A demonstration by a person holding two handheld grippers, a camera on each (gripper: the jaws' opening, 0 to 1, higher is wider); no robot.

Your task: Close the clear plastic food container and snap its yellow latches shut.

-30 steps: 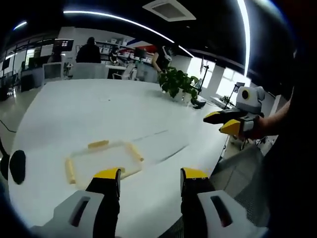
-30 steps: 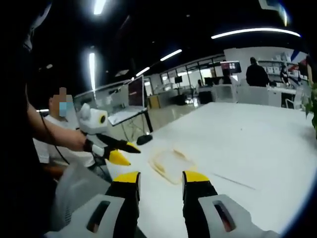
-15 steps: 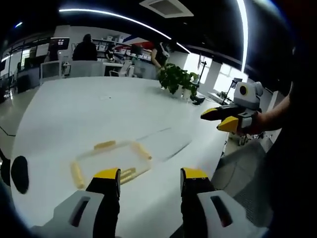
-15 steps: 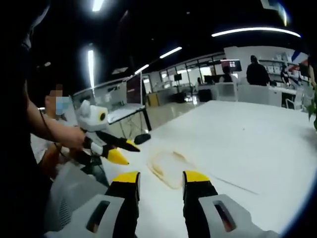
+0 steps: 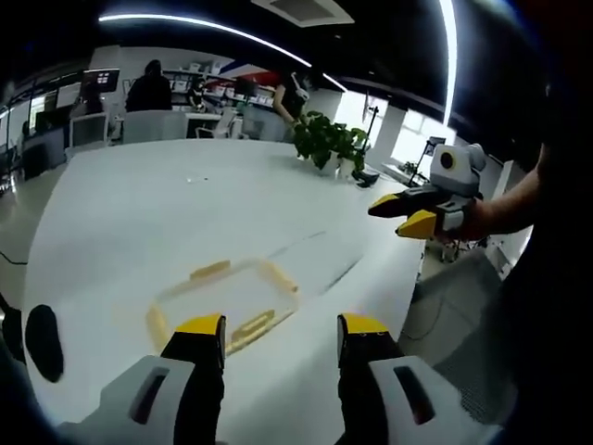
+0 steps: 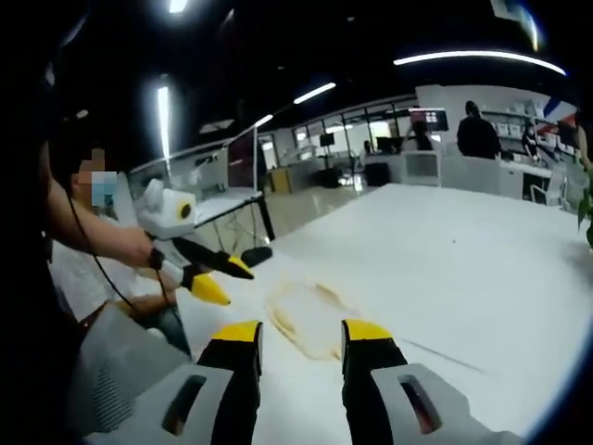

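A clear plastic container (image 5: 227, 297) with yellow latches lies flat on the white table (image 5: 167, 204), its lid on and its latches sticking outward. My left gripper (image 5: 280, 338) hovers open just short of it, nothing between its jaws. My right gripper (image 5: 400, 215) hangs in the air over the table's right edge, a hand behind it, yellow tips apart. In the right gripper view the container (image 6: 306, 320) sits just beyond my open right gripper (image 6: 298, 343), and the left gripper (image 6: 215, 280) comes in from the left, held by a hand, tips apart above the table edge.
A potted plant (image 5: 326, 148) stands at the far right of the table. A dark round object (image 5: 42, 338) sits by the near left edge. Desks, monitors and people fill the office beyond. A seated person (image 6: 93, 241) is near the table's corner.
Both cameras shifted slightly, so the container now sits more central in the left gripper view and closer in the right gripper view. Both grippers stay open and empty.
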